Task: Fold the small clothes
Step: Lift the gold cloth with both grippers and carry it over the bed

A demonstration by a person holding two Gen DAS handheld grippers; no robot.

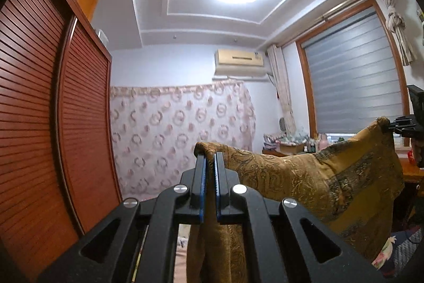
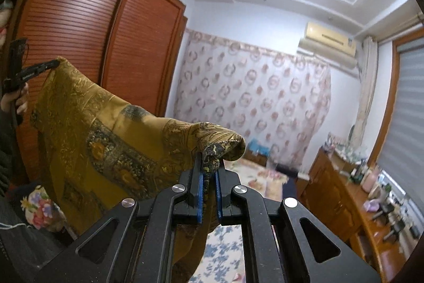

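Note:
A mustard-yellow cloth [image 1: 318, 177] with dark paisley bands hangs in the air, stretched between both grippers. My left gripper [image 1: 210, 158] is shut on one top corner of it; the cloth drapes down between the fingers. My right gripper [image 2: 209, 163] is shut on the other top corner. In the left wrist view the right gripper [image 1: 392, 125] shows at the far right pinching the cloth. In the right wrist view the left gripper [image 2: 57, 62] shows at the far left, and the cloth [image 2: 100, 129] sags between them.
A louvred wooden wardrobe [image 1: 39, 110] stands on the left. A patterned pink curtain [image 1: 180, 129] hangs across the back. A cluttered wooden dresser [image 2: 357, 192] sits under the window on the right. A floral bedspread [image 2: 225, 251] lies below.

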